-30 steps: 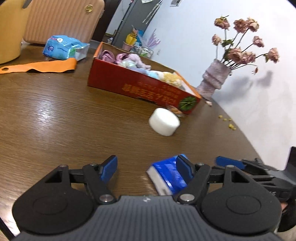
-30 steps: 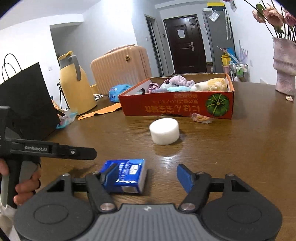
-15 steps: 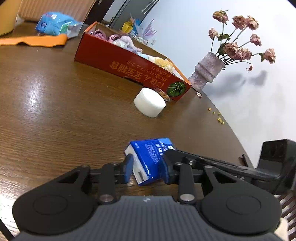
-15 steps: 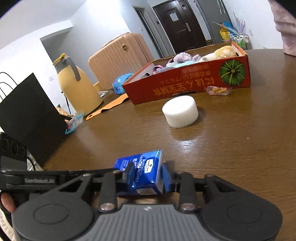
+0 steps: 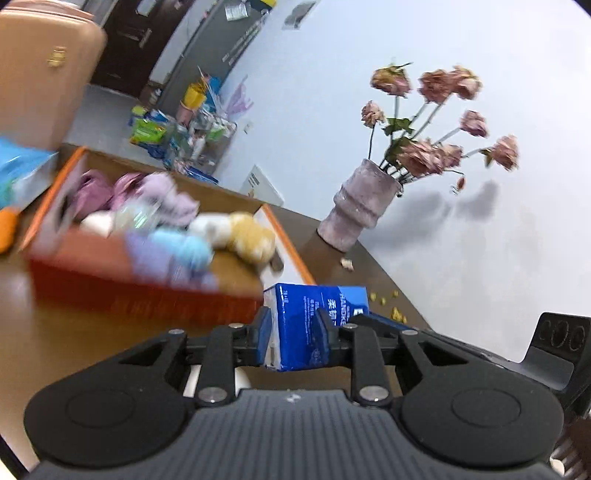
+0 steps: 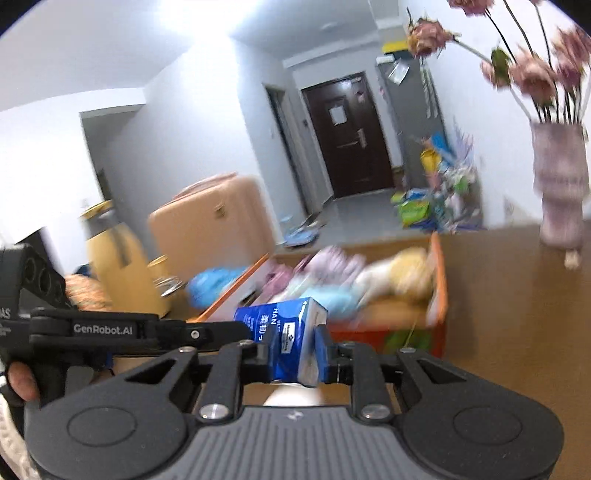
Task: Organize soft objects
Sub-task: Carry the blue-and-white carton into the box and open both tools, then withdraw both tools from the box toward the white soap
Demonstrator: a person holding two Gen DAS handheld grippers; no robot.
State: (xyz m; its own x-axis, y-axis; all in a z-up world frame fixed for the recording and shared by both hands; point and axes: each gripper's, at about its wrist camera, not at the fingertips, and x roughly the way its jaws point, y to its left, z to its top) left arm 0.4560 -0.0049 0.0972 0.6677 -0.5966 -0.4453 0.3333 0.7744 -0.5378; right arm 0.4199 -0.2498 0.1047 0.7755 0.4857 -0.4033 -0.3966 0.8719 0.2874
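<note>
Blue tissue pack [image 5: 317, 321] with white print, red-orange box [image 5: 147, 299], pastel plush [image 5: 177, 240], brown bench [image 5: 74, 332], mauve vase [image 5: 360, 206], peach suitcase [image 6: 210, 229]

"GenRobot.AI" on left gripper [image 6: 101, 328]; "HAN" on blue pack [image 6: 284, 332].

1. Ahead of me a dark door [image 6: 345, 142] closes off a hallway with pale walls [image 6: 207, 110] and a grey floor [image 6: 358, 214].
2. A peach suitcase [image 6: 210, 225] stands to my left, a yellow flask [image 6: 118, 258] beside it.
3. Bright light glares off the ceiling [image 6: 207, 26].
4. A vase of dried roses [image 5: 360, 210] sits on the brown wooden table [image 6: 517, 295], casting shadows on the white wall [image 5: 480, 240].
</note>
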